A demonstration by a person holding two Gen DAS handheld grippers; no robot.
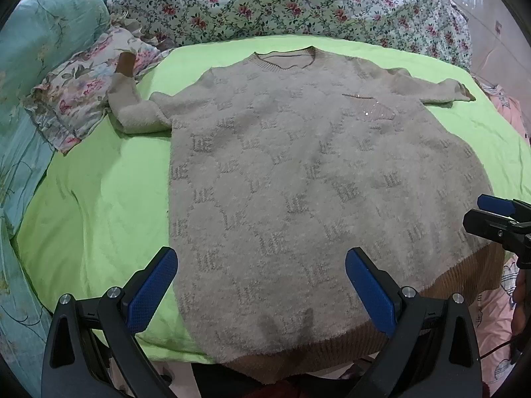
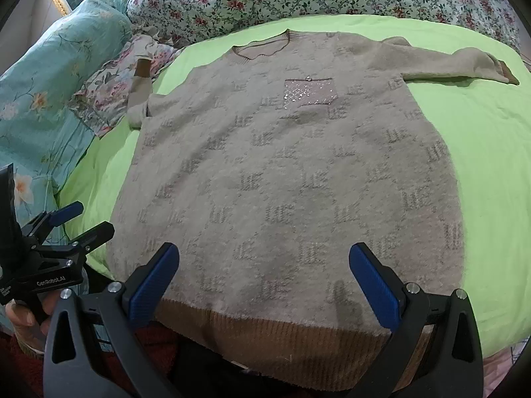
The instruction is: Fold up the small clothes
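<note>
A fuzzy beige sweater (image 1: 298, 172) (image 2: 292, 172) with a grey letter pattern lies flat, front up, on a lime green sheet (image 1: 99, 205) (image 2: 491, 152). Its brown ribbed hem (image 2: 265, 338) faces me and the neckline points away. A sequinned chest pocket (image 2: 308, 94) shows. Both sleeves are spread out; the left sleeve (image 1: 132, 109) bends up onto a pillow. My left gripper (image 1: 260, 262) is open above the hem's left part, holding nothing. My right gripper (image 2: 264, 258) is open above the hem's right part, also holding nothing. Each gripper shows at the edge of the other's view.
A floral pillow (image 1: 83, 99) and a teal bedcover (image 1: 39, 39) lie to the left. A flowered quilt (image 1: 282, 3) is bunched behind the sweater. Pink patterned fabric (image 1: 494, 315) is at the right. A hand (image 2: 23, 315) grips the left tool's handle.
</note>
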